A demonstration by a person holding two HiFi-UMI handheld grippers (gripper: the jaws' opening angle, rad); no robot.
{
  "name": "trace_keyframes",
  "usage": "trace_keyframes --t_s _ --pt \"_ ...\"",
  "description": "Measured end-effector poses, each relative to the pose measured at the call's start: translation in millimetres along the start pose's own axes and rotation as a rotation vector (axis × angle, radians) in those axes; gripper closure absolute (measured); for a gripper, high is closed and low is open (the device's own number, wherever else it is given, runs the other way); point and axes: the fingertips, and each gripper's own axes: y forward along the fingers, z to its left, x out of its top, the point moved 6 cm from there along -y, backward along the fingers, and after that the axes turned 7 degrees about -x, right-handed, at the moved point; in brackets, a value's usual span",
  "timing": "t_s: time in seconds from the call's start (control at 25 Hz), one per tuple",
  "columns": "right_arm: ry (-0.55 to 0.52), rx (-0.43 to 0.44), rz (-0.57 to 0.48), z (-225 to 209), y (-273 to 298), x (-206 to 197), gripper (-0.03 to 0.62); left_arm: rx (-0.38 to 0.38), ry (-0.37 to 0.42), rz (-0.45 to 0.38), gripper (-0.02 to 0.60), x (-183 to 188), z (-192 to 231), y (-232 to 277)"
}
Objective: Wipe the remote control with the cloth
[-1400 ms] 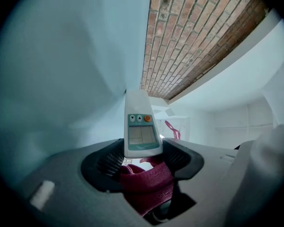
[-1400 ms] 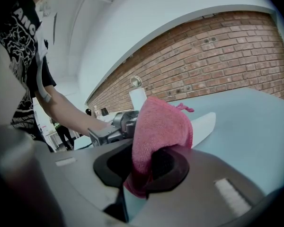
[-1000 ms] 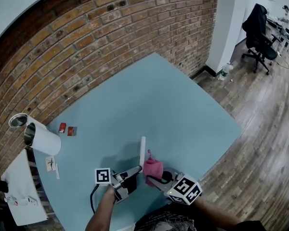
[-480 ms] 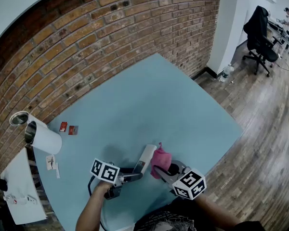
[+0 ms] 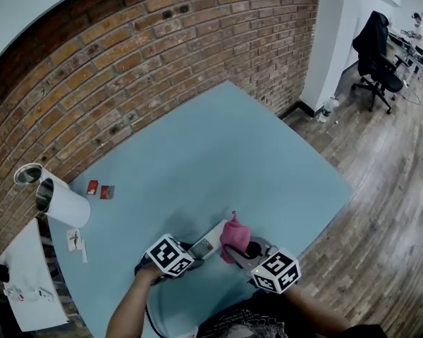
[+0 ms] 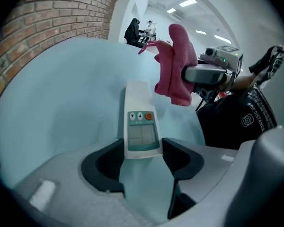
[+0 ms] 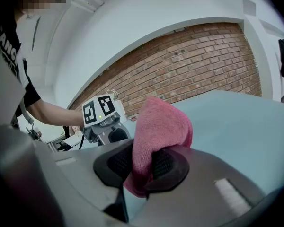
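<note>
- Left gripper [image 6: 143,150]: clenched on the near end of the remote [image 6: 140,122], with a jaw against each long edge.
- Remote, position: it runs straight out ahead of the left gripper's jaws, with its long axis along the line the gripper points. The button face and display are turned up toward that gripper's camera. The head view does not show whether its far end [image 5: 213,239] rests on the tabletop [image 5: 268,160] or hangs just above it.
- Right gripper [image 7: 144,167]: clamped on the pink cloth [image 7: 158,126]. A bunched fold stands up ahead of the jaws and a short tail hangs below them.
- Governing relation: from the left gripper, the cloth [image 6: 176,65] sits ahead and to the right, just beside the remote's far half. Contact between the two cannot be confirmed. From the right gripper, the remote lies to its left, and the left gripper [image 7: 110,134] is ahead on that same side.
- Assessment: the cloth hand is well placed. The wipe appears to call for a short move across onto the button face, then strokes along the long axis while the left gripper steadies the remote.
- Containers: a white can [image 5: 62,204] lies on the tabletop, well off to the left gripper's left. Its open end is dark and the contents cannot be made out.
</note>
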Motion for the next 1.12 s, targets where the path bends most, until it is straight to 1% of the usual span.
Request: trace_keyframes --t_s 0.12,0.28,0.36,0.48,0.6,0.68,0.8,0.92,1.0,1.12 --pt "-0.004 -0.008 0.007 4.3 -0.4 -3.7 0.526 0.097 0.1 0.032 0.336 0.9 0.0 -0.9" --pt "-0.008 -0.025 0.011 11.0 -3.5 -7.2 0.526 0.226 0.213 0.034 0.334 0.9 1.5 -3.3" --pt "-0.011 -0.034 0.016 15.5 -5.7 -10.7 0.526 0.273 0.247 0.027 0.33 -0.9 2.0 -4.1" --pt "-0.024 -0.044 0.029 23.9 -10.6 -15.8 0.526 0.308 0.256 0.0 0.319 -6.0 2.3 -4.4" --pt "-0.042 -0.048 0.043 31.6 -16.0 -18.0 0.526 0.345 0.243 -0.06 0.319 -10.5 -2.5 -8.9" --pt "-0.048 -0.051 0.053 36.3 -18.0 -19.5 0.526 0.357 0.222 -0.127 0.321 -13.7 -9.6 -14.0" --pt "-0.058 -0.056 0.066 43.5 -18.3 -20.0 0.526 0.309 0.152 -0.286 0.324 -20.0 -26.7 -22.3" --pt "-0.072 -0.043 0.071 49.8 -15.6 -17.4 0.526 0.282 0.051 -0.471 0.334 -24.9 -44.5 -33.8" --pt "-0.082 -0.027 0.07 53.6 -12.4 -15.1 0.526 0.289 -0.007 -0.568 0.336 -27.5 -55.2 -38.7" --pt "-0.102 0.0 0.071 59.5 -7.0 -11.4 0.526 0.35 -0.049 -0.652 0.337 -31.9 -67.5 -41.3"
